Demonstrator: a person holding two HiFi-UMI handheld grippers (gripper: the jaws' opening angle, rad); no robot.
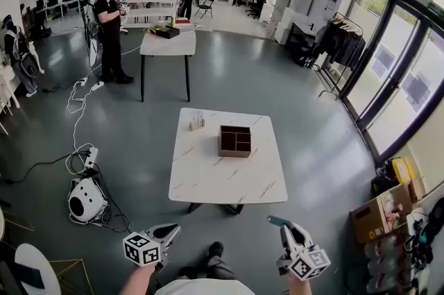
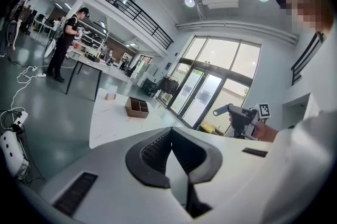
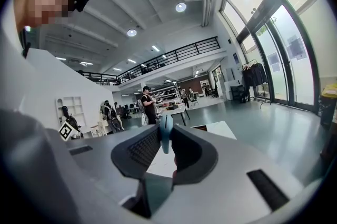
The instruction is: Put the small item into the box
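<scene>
- Our right claw [image 3: 166, 137] pinched the small teal item [image 3: 165, 125], possibly a pen.
- Our left claw [image 2: 169, 134] was pressed together, empty.
- We judged this the carrying step: the box [image 1: 235, 141] sat on the desk [image 1: 215, 179], well ahead.
- Next: reach over it, then release.

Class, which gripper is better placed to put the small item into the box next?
Right. The right gripper clasps the teal item in its fingers; the left gripper is shut and empty. Neither is over the wooden box yet.
</scene>
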